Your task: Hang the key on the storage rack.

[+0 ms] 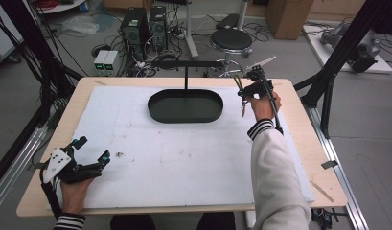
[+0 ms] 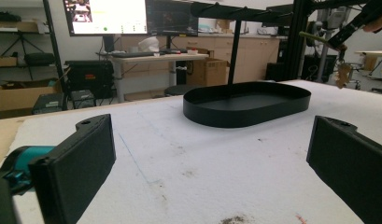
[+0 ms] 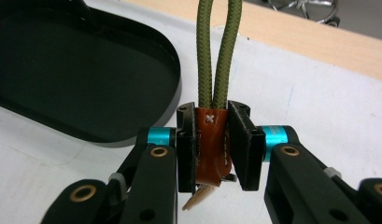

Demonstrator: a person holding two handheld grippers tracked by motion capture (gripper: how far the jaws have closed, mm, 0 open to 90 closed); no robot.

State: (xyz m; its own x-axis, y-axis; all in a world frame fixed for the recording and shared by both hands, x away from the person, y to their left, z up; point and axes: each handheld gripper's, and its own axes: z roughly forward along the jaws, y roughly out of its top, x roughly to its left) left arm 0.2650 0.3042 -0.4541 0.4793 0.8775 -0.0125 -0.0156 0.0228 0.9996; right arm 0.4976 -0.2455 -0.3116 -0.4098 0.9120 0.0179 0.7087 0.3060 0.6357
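Right gripper view has the right gripper [image 3: 212, 147] clamped on a keychain's [image 3: 211, 140] brown leather tab beside the black tray stand [image 1: 185, 105]; hanging remains. Left gripper [image 1: 90, 151] gapes wide, empty.

High view overhead, facing forward-down; 2 gripper views low, close; all share black tray [image 1: 185, 106]

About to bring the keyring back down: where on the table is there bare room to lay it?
The white mat is bare between the left gripper and the person's right sleeve, up to the black tray. The strip left of the tray is free too. It is crowded by the tray's stand, where the right gripper holds the keyring.
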